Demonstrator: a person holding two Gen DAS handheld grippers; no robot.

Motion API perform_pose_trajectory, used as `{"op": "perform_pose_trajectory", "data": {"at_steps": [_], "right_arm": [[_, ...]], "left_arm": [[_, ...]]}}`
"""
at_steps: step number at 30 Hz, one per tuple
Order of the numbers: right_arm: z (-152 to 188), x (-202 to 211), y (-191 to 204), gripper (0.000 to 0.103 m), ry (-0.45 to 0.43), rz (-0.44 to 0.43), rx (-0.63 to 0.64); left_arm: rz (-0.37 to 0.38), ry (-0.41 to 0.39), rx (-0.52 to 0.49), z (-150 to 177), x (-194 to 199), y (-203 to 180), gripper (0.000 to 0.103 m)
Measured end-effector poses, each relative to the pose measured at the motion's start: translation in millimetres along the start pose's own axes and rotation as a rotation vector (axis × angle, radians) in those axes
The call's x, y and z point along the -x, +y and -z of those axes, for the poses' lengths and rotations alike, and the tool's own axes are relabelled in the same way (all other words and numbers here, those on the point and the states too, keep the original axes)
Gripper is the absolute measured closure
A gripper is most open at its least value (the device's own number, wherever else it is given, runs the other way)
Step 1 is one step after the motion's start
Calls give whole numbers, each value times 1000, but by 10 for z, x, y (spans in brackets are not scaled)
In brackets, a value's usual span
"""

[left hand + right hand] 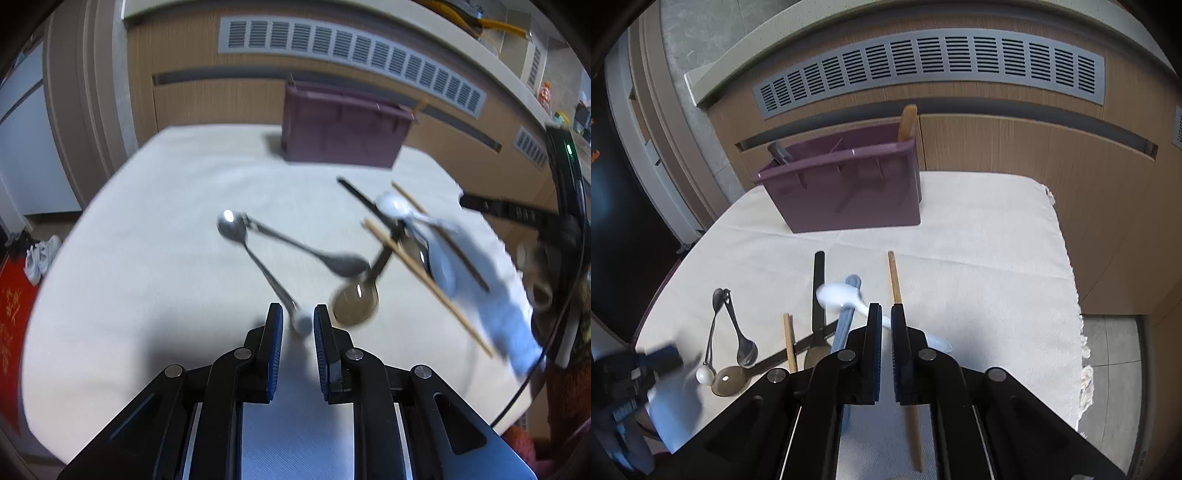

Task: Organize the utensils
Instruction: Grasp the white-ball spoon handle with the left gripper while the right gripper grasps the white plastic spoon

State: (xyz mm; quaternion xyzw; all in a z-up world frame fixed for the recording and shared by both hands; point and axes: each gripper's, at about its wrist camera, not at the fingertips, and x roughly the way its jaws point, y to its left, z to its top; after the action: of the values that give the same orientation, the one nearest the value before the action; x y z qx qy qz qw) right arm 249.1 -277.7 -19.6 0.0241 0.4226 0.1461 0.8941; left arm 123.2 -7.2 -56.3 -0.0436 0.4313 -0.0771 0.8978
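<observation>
- Jaws of the right gripper (886, 314) are clamped on the thin handle of the white spoon (834, 295), whose bowl points toward 11 o'clock.
- Jaws of the left gripper (298, 314) stand slightly apart around the white-tipped end of a metal spoon (266, 273), apparently not pressing on it.
- That white spoon looks like light plastic that could flex or swivel, so a grip near mid-handle suits it best.
- Metal spoon is probably stiff, heavier and slick; it is better taken on the flat handle than on the rounded tip.
- Purple box (846, 192) stands at 12 o'clock on the cloth-covered counter (997, 240); a chopstick (895, 280) lies just beside the right jaws.
</observation>
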Motion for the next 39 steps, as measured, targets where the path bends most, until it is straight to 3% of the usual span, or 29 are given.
{"op": "perform_pose_trajectory", "data": {"at_steps": [5,9,14,19,25,30,33,39], "right_arm": [[42,-85,50,96,29,-4,14],[80,-55,136,74,29,15,104],[123,-52,278,74,56,11,260],[75,-208,533,71,105,-108,470],[-145,-625,592,71,159,-85,540],[-177,-935,649,70,227,-37,612],[-197,-936,658,70,228,-38,604],[-238,-792,551,72,216,-71,431]], "left_arm": [[1,10,0,3,-102,-126,85],[-16,18,17,-50,-215,-73,82],[-44,22,-7,-50,-311,-112,80],[-70,20,-10,-87,-368,-13,80],[-36,25,-60,-116,-332,374,80],[1,22,-18,-82,-284,513,80],[-36,1,-5,-44,-274,459,80],[-109,-22,34,-70,-309,462,80]]}}
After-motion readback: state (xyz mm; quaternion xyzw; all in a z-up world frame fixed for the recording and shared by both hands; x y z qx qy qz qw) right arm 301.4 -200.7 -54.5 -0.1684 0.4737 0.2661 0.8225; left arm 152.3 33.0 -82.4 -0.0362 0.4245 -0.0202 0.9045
